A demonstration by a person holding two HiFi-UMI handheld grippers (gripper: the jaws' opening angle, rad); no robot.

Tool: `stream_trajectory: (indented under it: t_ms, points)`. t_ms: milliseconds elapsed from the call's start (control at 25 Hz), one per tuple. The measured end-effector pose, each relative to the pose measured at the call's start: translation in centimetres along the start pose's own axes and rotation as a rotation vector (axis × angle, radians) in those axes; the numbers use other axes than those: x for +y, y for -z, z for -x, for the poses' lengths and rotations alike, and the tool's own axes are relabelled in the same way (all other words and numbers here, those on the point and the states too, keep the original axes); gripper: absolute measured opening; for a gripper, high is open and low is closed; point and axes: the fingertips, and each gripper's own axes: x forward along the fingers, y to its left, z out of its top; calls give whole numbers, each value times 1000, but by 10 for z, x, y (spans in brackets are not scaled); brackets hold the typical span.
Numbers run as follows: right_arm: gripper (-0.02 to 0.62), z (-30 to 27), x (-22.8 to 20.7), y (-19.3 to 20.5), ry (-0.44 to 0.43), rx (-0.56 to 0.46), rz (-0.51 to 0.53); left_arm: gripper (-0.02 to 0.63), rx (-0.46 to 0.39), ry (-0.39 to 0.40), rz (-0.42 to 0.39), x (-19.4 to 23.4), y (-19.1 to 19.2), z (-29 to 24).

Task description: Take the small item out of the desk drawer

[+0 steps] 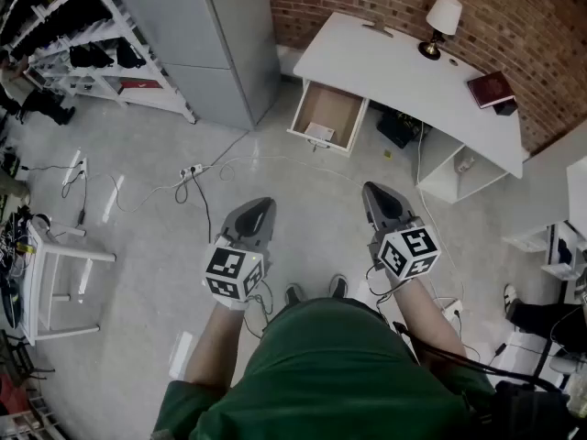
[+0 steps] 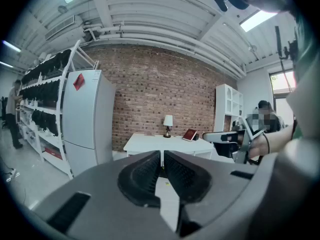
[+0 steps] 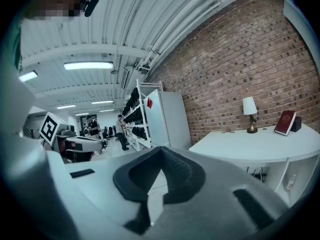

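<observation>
The white desk (image 1: 394,67) stands against the brick wall, far ahead of me. Its drawer (image 1: 327,115) is pulled open on the desk's left side, and a small white item (image 1: 319,132) lies near its front edge. Both grippers hover over the floor, well short of the desk. My left gripper (image 1: 264,205) points at the drawer with its jaws shut and nothing between them. My right gripper (image 1: 371,189) is also shut and empty. The left gripper view shows the desk (image 2: 150,143) beyond the left gripper (image 2: 162,156); the jaws hide the drawer. In the right gripper view the right gripper (image 3: 160,151) is turned left of the desk (image 3: 250,145).
A lamp (image 1: 443,21) and a red book (image 1: 491,88) sit on the desk. A grey cabinet (image 1: 225,35) stands left of the drawer, with shelving (image 1: 92,44) beyond. Cables and a power strip (image 1: 191,170) lie on the floor. A small white table (image 1: 55,273) is at my left.
</observation>
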Motion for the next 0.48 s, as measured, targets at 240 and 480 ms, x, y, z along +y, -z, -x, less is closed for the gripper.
stream_trajectory:
  t_ms: [240, 480]
  points:
    - [2, 10, -35, -3, -16, -10, -11, 15, -3, -23, 0, -23, -6, -25]
    - [2, 16, -58, -7, -43, -23, -17, 14, -10, -60, 7, -37, -8, -38]
